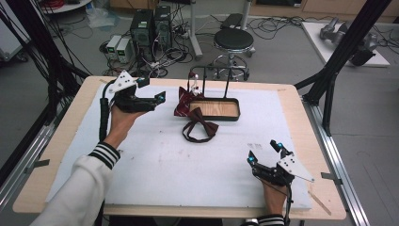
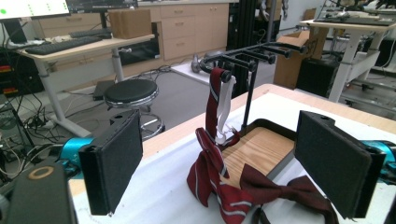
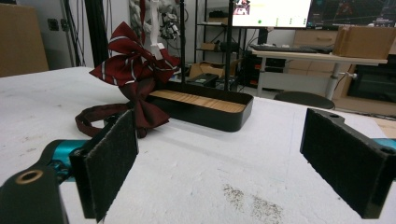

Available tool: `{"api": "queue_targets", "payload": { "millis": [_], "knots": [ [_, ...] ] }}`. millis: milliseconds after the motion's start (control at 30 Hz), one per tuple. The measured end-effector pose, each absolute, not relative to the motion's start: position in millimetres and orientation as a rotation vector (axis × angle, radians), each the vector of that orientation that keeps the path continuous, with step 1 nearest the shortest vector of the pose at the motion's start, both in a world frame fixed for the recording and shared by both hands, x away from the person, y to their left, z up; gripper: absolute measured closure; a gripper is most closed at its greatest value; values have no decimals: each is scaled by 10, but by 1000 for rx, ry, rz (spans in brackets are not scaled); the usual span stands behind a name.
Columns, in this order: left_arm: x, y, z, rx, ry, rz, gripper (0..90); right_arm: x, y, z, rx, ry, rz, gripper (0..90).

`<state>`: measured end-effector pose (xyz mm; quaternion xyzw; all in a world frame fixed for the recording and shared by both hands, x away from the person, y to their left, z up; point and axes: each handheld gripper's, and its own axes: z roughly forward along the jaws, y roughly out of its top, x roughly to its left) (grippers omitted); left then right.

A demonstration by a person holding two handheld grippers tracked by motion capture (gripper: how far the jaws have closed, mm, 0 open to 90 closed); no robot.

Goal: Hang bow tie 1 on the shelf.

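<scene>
A striped maroon bow tie (image 1: pixel 182 102) hangs by its white strap from a black rack (image 1: pixel 205 77) and drapes over the left end of a black tray with a wooden floor (image 1: pixel 234 115). In front of the tray, a plain maroon bow tie (image 1: pixel 200 125) lies on the white mat. My left gripper (image 1: pixel 153 90) is held above the mat, left of the rack, open with nothing between its pads. From the left gripper view, the striped tie (image 2: pixel 209 173) and plain tie (image 2: pixel 286 188) lie just beyond the open left gripper (image 2: pixel 224 161). My right gripper (image 1: pixel 264 151) rests open near the front right; its own view shows both ties (image 3: pixel 130 60) (image 3: pixel 142 112) and the tray (image 3: pixel 205 116) farther off.
A white foam mat (image 1: pixel 188 160) covers most of the wooden table. A round stool (image 1: pixel 234 40) and computer towers (image 1: pixel 150 26) stand on the floor beyond the far edge. Black frame posts (image 1: pixel 329 89) rise beside the table's right side.
</scene>
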<state>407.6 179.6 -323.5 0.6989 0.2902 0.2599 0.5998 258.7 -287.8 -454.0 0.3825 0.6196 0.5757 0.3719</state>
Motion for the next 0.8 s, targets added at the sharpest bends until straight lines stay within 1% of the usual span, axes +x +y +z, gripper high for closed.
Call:
{"api": "queue_targets", "payload": {
  "millis": [367,800],
  "knots": [
    [3714,2062,-3421,1592,631,618,162,2585,-2867,-4539,969,1594,1463,106],
    [3447,2289,-3584,1580,640,624,162,2582,-2864,-4539,968,1593,1461,106]
  ]
}}
